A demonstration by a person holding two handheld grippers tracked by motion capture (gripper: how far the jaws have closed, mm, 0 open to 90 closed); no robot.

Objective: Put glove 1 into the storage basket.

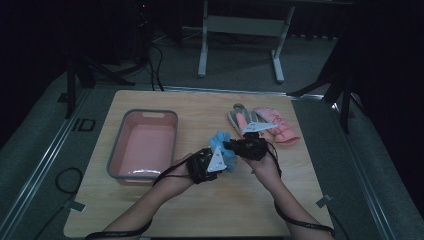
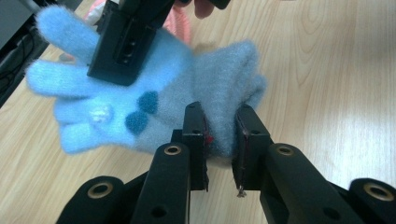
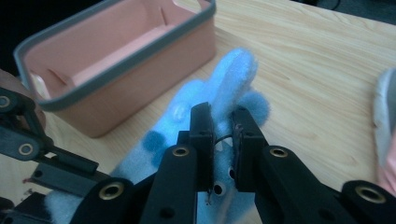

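Note:
A fluffy light-blue glove [image 1: 220,140] with dark-blue spots hangs above the table's middle, held between both grippers. My left gripper [image 1: 219,161] is shut on one end of it; in the left gripper view its jaws [image 2: 220,116] pinch the blue glove [image 2: 215,79] by a fold near the cuff. The right gripper [image 1: 230,146] is shut on the other end. In the right gripper view the jaws [image 3: 222,114] clamp the blue glove [image 3: 233,70], whose fingers stick out past them. The right gripper [image 2: 126,42] also shows across the glove's fingers in the left gripper view.
A pink bin [image 1: 145,145] with a grey rim stands left of the hands and looks empty; the pink bin [image 3: 116,60] is close behind the glove. A grey glove [image 1: 239,119] and a pink glove [image 1: 280,127] lie at the back right of the wooden table [image 1: 225,200].

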